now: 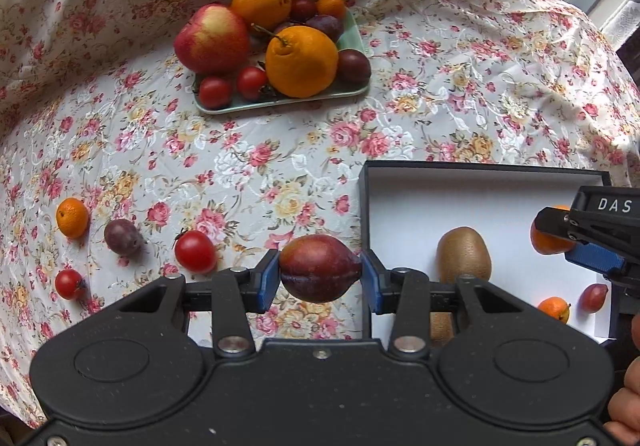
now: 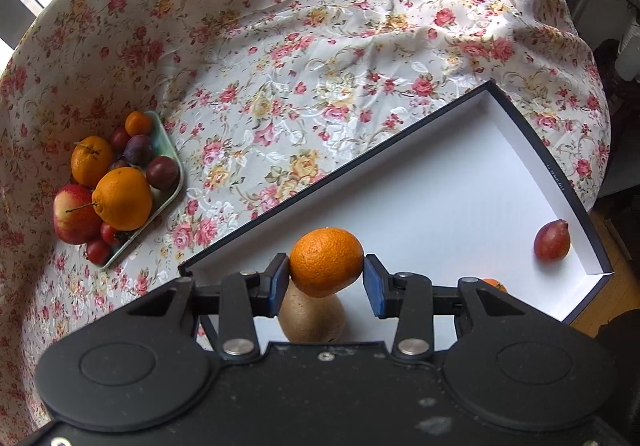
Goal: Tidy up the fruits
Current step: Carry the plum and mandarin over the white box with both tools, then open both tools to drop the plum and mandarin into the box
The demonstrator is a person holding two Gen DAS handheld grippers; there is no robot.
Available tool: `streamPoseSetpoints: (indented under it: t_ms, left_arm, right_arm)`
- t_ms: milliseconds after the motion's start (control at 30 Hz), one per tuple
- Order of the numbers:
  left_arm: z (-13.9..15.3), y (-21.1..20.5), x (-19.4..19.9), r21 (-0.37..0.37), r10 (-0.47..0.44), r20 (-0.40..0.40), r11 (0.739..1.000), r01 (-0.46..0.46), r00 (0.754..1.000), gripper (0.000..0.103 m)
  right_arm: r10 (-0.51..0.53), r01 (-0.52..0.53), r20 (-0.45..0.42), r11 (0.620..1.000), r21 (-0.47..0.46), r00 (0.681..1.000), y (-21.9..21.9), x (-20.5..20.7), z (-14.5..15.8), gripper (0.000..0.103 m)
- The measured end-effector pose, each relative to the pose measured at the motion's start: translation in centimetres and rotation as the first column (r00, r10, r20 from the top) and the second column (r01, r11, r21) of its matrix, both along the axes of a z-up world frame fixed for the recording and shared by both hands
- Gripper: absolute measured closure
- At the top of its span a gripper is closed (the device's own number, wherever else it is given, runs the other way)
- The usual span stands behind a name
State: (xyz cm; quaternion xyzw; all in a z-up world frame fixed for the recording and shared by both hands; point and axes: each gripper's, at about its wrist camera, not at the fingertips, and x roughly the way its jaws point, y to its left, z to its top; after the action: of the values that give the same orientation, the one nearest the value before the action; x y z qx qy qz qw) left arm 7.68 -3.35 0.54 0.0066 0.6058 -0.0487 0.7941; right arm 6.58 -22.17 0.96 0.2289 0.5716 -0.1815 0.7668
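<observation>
the left gripper (image 1: pixel 320 280) clamps a dark red plum (image 1: pixel 320 268) above the floral-clothed surface (image 1: pixel 260 165), just beside the black-walled white box (image 1: pixel 480 168). the right gripper (image 2: pixel 326 280) clamps a small orange mandarin (image 2: pixel 326 260) over that box, above a brown kiwi (image 2: pixel 312 320).

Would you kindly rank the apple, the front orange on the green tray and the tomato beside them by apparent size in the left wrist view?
1-2. apple and front orange: they look about alike, so I will not rank them.
3. tomato: clearly the smallest.
</observation>
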Motion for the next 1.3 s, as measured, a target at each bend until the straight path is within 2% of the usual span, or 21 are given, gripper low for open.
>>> streamPoseSetpoints:
  t_ms: [300, 500, 767, 900, 1133, 1300]
  left_arm:
    - [-0.8, -5.5, 0.3, 0.061, -0.072, 0.036, 0.996, 0.070, 0.997, 0.054]
    - [-1.3, -7.9, 0.6, 0.062, -0.096, 0.040, 0.994, 0.094, 0.995, 0.053]
    - [-1.8, -8.1, 0.4, 0.079, -0.098, 0.026, 0.992, 0.096, 0.995, 0.049]
    - [-2.1, -7.7, 0.6, 0.075, -0.083, 0.007, 0.994, 0.083, 0.997, 0.048]
    - [-1.8, -7.4, 0.7, 0.063, -0.078, 0.010, 0.995, 0.077, 0.997, 0.048]
    - [-1.8, -7.3, 0.7, 0.059, -0.080, 0.008, 0.995, 0.079, 0.997, 0.048]
  right_arm:
    - [-0.110, 0.110, -0.011, 0.994, -0.029, 0.994, -6.7, -2.5, -0.4, 0.061]
    - [-0.148, 0.147, -0.019, 0.987, -0.063, 0.989, -9.4, -3.8, -0.8, 0.061]
    - [-0.122, 0.121, -0.017, 0.990, -0.076, 0.992, -9.9, -4.2, -0.5, 0.060]
    - [-0.105, 0.103, -0.032, 0.993, -0.066, 0.994, -9.5, -4.0, -0.5, 0.060]
    - [-0.083, 0.082, -0.007, 0.993, -0.081, 0.997, -9.1, -3.8, 0.2, 0.060]
    - [-0.077, 0.077, -0.002, 0.996, -0.048, 0.997, -9.6, -3.7, 0.3, 0.062]
